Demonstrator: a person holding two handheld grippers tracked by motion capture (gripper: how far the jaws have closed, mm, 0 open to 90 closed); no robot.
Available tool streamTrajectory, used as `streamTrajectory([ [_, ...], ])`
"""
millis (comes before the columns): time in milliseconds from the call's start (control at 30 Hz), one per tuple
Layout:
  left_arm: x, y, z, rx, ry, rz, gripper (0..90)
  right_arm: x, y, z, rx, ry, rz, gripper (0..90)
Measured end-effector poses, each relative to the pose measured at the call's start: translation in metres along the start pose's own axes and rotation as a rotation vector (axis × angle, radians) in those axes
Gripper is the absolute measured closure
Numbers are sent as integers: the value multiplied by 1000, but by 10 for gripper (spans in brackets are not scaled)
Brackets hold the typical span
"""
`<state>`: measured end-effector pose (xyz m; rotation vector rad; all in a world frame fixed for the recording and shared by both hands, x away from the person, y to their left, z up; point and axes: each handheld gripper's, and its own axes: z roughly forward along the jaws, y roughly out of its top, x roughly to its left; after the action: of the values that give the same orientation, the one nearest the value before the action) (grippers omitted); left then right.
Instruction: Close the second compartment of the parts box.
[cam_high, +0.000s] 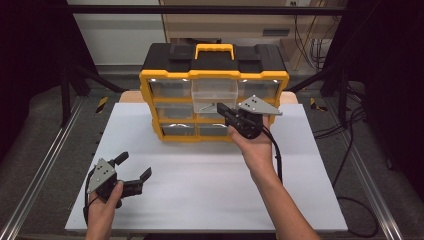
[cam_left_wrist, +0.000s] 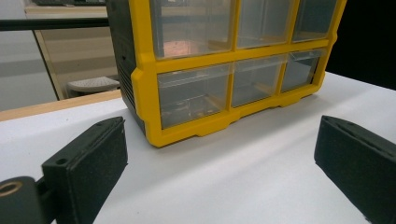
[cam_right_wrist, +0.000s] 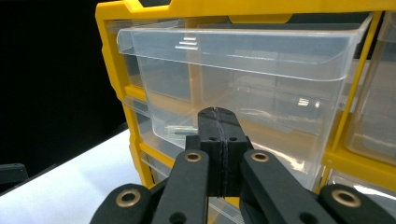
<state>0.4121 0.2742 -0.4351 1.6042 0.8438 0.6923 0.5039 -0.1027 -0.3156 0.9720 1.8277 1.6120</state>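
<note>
I have the right claw pressed fully together with nothing between its pads, its tip up against the front of the clear drawer that sticks out of the yellow organiser. That drawer is the middle one of the organiser's top row, and it is pulled forward past the yellow frame while its neighbours sit flush. From the right gripper view the closed tip sits low on the drawer front, and I can make out a small, pale item through the clear wall just left of it; I cannot tell what it is.

My left claw is spread wide and holds nothing. It sits low over the white worktop, well in front of the organiser and off towards its left corner. In the left gripper view both pads stand far apart, with bare worktop between them and the organiser's lower left corner ahead
</note>
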Motion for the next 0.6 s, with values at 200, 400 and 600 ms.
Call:
streamTrajectory([
  [200,-1,0,0,2,0,2,26,-2,1,2,1,-3,10,900],
  [400,-1,0,0,4,-3,1,26,-4,1,3,3,-8,27,900],
  [600,-2,0,0,4,-5,2,26,-7,2,4,-1,-13,48,900],
])
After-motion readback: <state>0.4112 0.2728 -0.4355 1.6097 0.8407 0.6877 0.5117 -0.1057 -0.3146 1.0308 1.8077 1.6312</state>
